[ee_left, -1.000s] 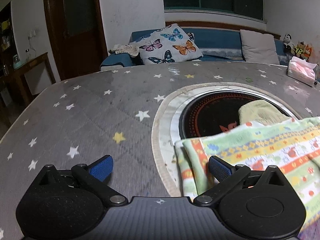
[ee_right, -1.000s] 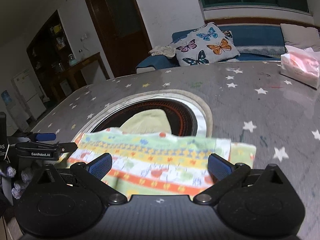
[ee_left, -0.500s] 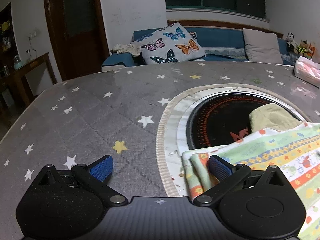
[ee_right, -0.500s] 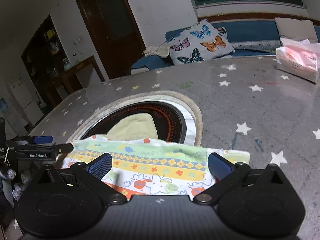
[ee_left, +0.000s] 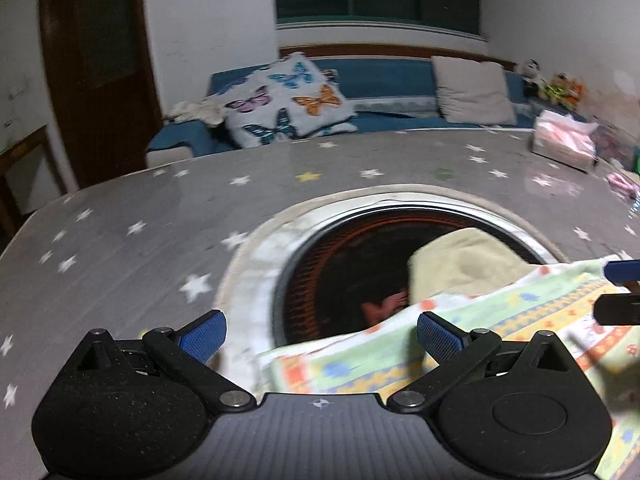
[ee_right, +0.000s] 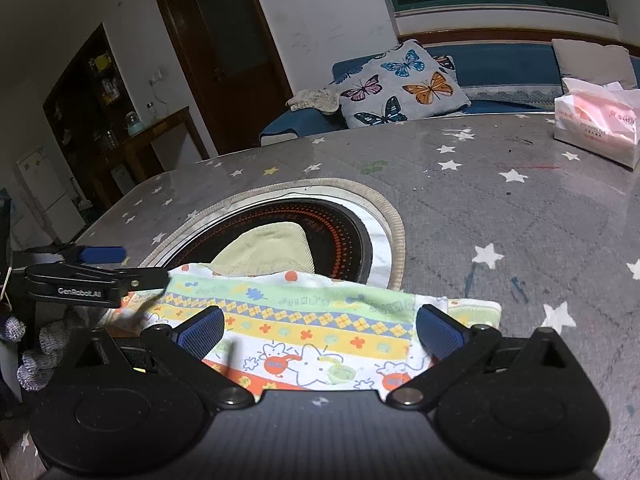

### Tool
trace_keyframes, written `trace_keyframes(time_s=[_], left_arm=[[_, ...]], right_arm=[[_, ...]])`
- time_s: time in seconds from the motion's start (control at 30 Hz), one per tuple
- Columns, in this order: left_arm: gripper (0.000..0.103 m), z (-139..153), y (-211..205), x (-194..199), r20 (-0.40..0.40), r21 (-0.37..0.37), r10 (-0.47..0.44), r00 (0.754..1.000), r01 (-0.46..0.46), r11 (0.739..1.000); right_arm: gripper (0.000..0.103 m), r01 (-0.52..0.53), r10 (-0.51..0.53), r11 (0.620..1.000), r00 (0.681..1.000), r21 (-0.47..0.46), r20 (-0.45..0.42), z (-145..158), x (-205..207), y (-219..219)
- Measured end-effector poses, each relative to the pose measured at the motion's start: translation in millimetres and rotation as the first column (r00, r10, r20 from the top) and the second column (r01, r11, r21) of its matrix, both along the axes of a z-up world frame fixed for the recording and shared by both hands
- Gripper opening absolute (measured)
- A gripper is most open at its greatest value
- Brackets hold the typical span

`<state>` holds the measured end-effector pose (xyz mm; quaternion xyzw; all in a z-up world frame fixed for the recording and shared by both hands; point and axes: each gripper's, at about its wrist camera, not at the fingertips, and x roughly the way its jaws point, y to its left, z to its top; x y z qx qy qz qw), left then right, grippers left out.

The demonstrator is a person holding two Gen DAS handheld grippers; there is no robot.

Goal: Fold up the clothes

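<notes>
In the left wrist view, the left gripper (ee_left: 320, 330) has its fingers wide open and holds nothing, and the colorful cloth (ee_left: 480, 328) lies on the near right part of the gray star table (ee_left: 140, 220), over the near edge of the round black plate (ee_left: 340, 260). In the right wrist view, the right gripper (ee_right: 318, 330) also has its fingers wide open over the cloth (ee_right: 312, 320) without holding it, and a yellow cloth (ee_right: 268, 248) pokes out on its far side.

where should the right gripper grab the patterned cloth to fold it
Judging by how it lies, take the patterned cloth at its right end, where a small flap lies flat on the grey table. Bring the right gripper, now open above it, in low from the right, one finger under that free edge.
</notes>
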<state>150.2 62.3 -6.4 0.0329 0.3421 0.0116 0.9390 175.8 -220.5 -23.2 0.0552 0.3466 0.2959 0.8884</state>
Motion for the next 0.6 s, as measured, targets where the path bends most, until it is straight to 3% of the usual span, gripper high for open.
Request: trace_keyframes(time_s=[0.17, 0.27, 0.6], left_arm=[[0.103, -8, -12, 13, -0.035, 0.041, -0.014, 0.999, 0.015, 0.999], [0.103, -9, -5, 13, -0.043, 0.024, 0.003, 0.999, -0.002, 1.0], [0.103, -12, 15, 8, -0.054, 0.026, 0.058, 0.997, -0.057, 0.998]], right_arm=[[0.103, -0.004, 0.004, 1.0, 1.0, 0.007, 0.007, -1, -2, -3], [0.103, -0.009, 0.009, 1.0, 1.0, 0.007, 0.011, -3, -2, -3], [0.103, -0.033, 0.037, 0.994, 0.999, -0.102, 0.038, 0, -7, 11]])
